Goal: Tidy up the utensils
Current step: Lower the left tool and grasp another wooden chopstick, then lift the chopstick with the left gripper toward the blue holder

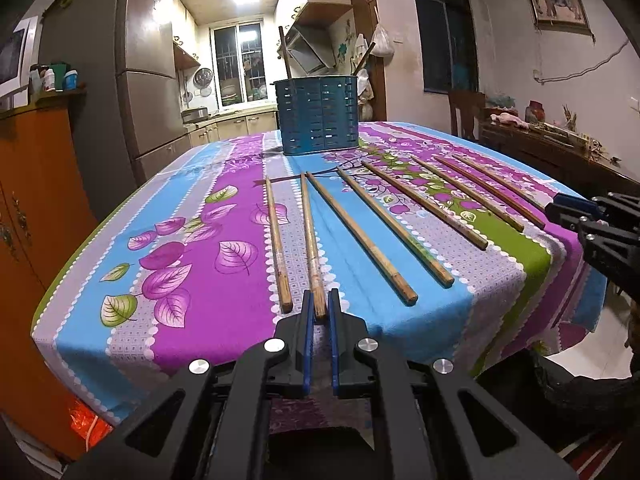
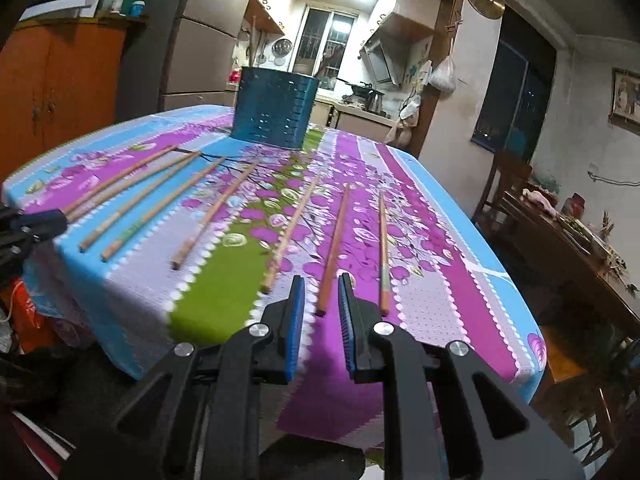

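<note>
The left hand-held gripper (image 1: pixel 319 312) is clamped on the near end of a wooden chopstick (image 1: pixel 310 240), the second from the left in a row of chopsticks lying on the counter (image 1: pixel 200 320). Its blue pads (image 1: pixel 307 320) press the stick from both sides at the counter's near edge. Just to the left lies another chopstick (image 1: pixel 277 240), and more fan out to the right, their far tips pointing toward the blue slotted utensil holder (image 1: pixel 318 116) standing upright at the far side of the flowered tablecloth. A few sticks already poke out of the holder's top.

The right hand-held gripper (image 2: pixel 320 296) stands narrowly parted and grips nothing. The near end of an orange-brown chopstick (image 2: pixel 334 248) lies in the gap between its pads without touching them. A thinner chopstick (image 2: pixel 384 248) lies just to the right, and a pale one (image 2: pixel 290 232) just to the left. The holder (image 2: pixel 274 112) stands well beyond them.
</note>
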Demonstrator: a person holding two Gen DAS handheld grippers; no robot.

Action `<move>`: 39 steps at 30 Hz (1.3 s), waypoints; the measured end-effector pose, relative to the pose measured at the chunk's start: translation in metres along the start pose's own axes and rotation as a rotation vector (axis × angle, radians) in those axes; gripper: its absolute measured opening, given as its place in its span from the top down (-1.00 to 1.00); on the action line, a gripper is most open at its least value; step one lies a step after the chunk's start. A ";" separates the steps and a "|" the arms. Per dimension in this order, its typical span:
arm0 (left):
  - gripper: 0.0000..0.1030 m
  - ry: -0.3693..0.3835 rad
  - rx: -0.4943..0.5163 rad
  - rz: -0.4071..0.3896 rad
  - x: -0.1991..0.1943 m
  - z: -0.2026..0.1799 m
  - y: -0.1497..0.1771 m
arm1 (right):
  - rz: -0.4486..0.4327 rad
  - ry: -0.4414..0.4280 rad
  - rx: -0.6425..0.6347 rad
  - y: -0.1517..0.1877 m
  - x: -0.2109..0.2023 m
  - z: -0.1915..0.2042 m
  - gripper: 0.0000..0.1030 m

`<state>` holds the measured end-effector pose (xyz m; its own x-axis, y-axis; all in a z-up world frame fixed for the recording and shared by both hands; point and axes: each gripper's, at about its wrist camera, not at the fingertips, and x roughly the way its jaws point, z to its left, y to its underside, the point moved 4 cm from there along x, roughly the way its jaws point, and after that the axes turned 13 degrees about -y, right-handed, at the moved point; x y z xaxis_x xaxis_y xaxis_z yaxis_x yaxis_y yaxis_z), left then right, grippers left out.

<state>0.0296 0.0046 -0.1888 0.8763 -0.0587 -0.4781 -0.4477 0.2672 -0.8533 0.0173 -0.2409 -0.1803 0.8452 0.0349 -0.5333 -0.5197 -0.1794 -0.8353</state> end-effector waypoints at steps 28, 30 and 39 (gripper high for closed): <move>0.85 -0.035 0.010 -0.029 -0.019 0.013 -0.024 | -0.159 -0.030 0.099 -0.027 -0.030 -0.020 0.91; 0.85 -0.035 0.011 -0.045 -0.025 0.015 -0.030 | -0.177 -0.028 0.084 -0.035 -0.036 -0.021 0.91; 0.85 -0.028 -0.040 -0.111 -0.055 0.036 -0.068 | -0.278 -0.025 0.021 -0.073 -0.064 -0.024 0.91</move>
<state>0.0181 0.0244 -0.0968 0.9253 -0.0582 -0.3749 -0.3541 0.2216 -0.9085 0.0044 -0.2532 -0.0820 0.9525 0.1043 -0.2862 -0.2710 -0.1388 -0.9525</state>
